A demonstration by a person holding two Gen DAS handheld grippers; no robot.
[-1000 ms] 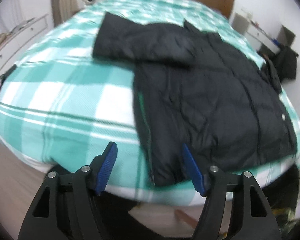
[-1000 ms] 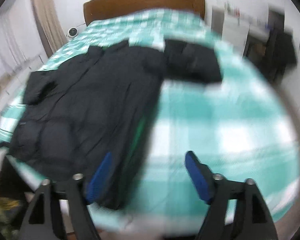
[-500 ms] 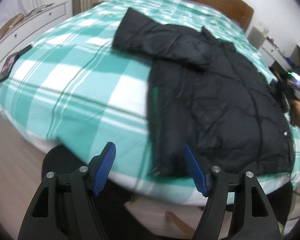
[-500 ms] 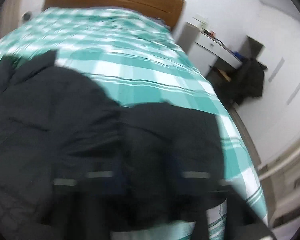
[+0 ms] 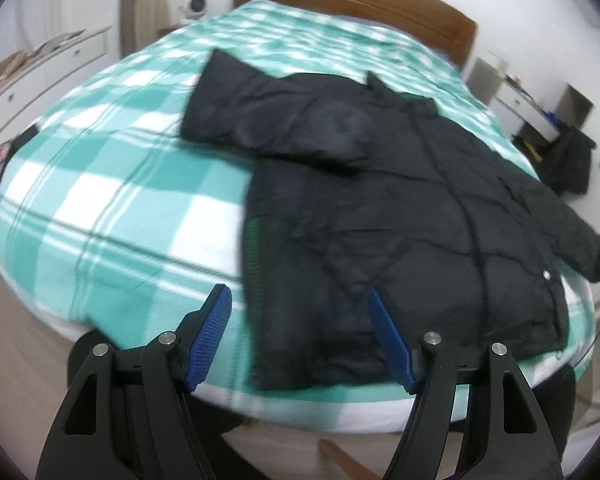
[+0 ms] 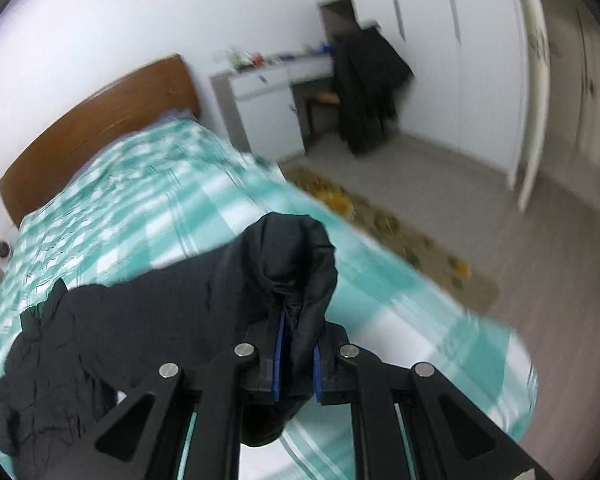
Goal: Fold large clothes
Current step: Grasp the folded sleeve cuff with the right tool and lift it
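A large black puffer jacket point(image 5: 400, 208) lies spread on a bed with a teal-and-white checked cover point(image 5: 112, 192). One sleeve point(image 5: 260, 112) stretches to the left. My left gripper point(image 5: 300, 312) is open and empty, hovering just above the jacket's bottom hem near the bed's front edge. My right gripper point(image 6: 296, 336) is shut on the cuff end of the jacket's other sleeve point(image 6: 292, 264) and holds it lifted above the bed point(image 6: 140, 208). The rest of the jacket point(image 6: 80, 340) trails to the left in the right wrist view.
A wooden headboard point(image 5: 356, 4) stands at the far end. A white dresser point(image 5: 40, 68) is on the left. A white desk point(image 6: 268, 96) and a chair draped with dark clothes point(image 6: 364, 88) stand to the right, with a patterned rug point(image 6: 400, 232) and wardrobe doors point(image 6: 480, 60).
My right gripper has swung to the jacket's right sleeve, closed on its cuff and lifted it. My left gripper has stayed open near the hem, shifting only slightly.
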